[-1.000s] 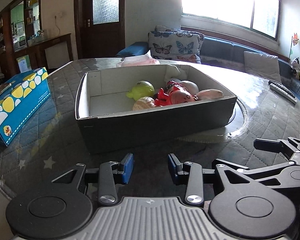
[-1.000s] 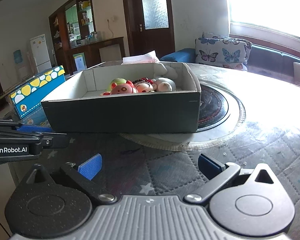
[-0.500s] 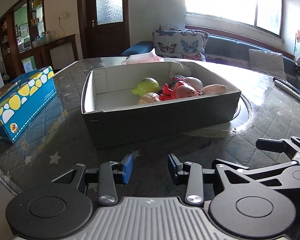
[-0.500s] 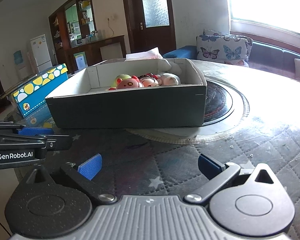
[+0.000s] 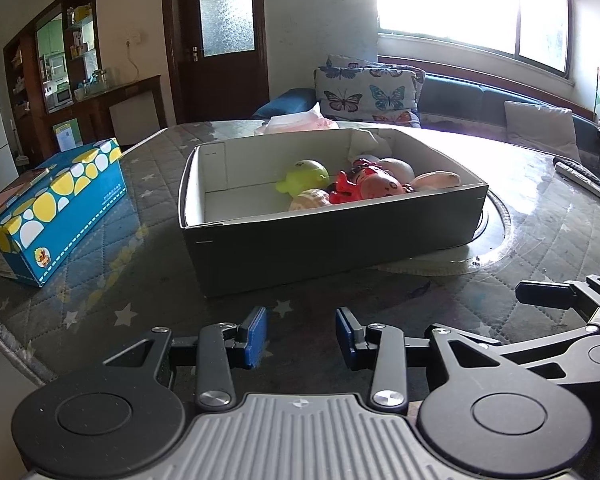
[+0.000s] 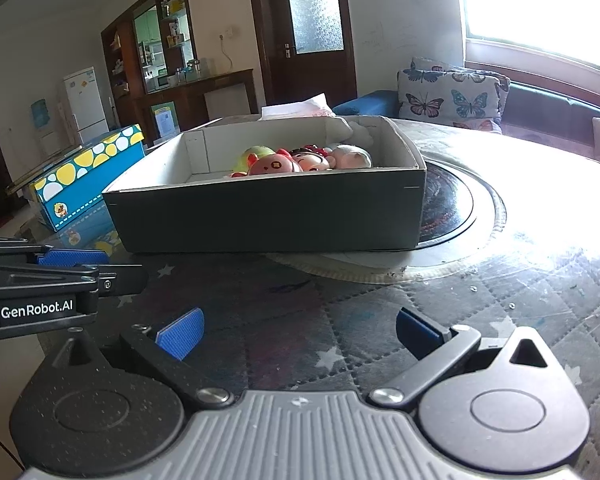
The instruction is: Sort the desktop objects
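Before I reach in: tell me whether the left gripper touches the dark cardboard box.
Apart. The left wrist view shows bare quilted table between the left gripper and the dark cardboard box.

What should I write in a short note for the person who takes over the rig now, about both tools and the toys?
Left tool: open, holds nothing, above the table in front of the box.
Right tool: open wider, also holds nothing, beside the left one.
Toys: the green toy, the red and pink toys and the others lie together at the right end of the box; its left part is bare.
Done: these toys are already in the box.
Left: no loose toy shows on the table. The blue dotted carton and the remote control lie outside the box; whether they belong to the job is unclear.
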### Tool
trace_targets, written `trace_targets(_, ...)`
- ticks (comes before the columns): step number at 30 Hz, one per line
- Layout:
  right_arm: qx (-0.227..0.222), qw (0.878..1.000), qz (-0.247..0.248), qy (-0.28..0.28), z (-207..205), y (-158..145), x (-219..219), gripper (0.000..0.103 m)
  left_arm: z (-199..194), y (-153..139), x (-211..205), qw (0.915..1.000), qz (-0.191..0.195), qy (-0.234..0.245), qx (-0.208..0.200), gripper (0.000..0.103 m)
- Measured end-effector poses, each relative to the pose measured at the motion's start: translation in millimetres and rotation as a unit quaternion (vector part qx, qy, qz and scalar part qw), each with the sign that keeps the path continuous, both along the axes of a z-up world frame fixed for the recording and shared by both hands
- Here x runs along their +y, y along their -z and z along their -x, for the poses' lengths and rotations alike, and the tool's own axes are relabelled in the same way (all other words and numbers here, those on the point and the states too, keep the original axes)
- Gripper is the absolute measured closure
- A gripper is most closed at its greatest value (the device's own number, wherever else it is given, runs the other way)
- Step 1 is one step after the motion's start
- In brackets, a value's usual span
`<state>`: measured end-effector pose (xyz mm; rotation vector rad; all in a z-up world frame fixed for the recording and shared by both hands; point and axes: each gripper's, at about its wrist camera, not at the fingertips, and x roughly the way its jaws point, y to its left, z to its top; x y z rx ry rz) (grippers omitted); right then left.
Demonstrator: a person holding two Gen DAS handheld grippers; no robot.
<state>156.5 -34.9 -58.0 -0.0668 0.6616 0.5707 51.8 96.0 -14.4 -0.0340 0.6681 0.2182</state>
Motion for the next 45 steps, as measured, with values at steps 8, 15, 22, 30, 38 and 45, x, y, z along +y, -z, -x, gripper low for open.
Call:
trace_targets(8, -0.002, 1.0, 0.005, -0.006, 1, -1, 5, 0.0, 2, 1, 2, 1.0, 0.003, -0.006, 0.001, 0.063)
trace_targets(15, -0.002, 1.0, 0.008, -0.006, -2, -1, 7, 0.0, 1, 0, 4, 0.9999, 0.001, -0.011, -0.002, 0.063)
trace_targets(22, -0.002, 1.0, 0.011, -0.005, -5, 0, 9, 0.0, -2, 1, 5, 0.9999, 0.003, -0.011, 0.0, 0.063)
trace_targets(30, 0.002, 1.0, 0.013, -0.006, -11, 1, 12, 0.0, -6, 2, 7, 0.9999, 0.004, -0.011, 0.002, 0.063)
trace_targets(38, 0.007, 1.0, 0.014, -0.008, -18, 0, 15, 0.0, -13, -1, 9, 0.9999, -0.001, -0.011, 0.002, 0.063)
trace_targets(45, 0.01, 1.0, 0.016, -0.013, -23, -2, 18, 0.0, -20, -3, 10, 0.9999, -0.005, -0.011, 0.005, 0.063)
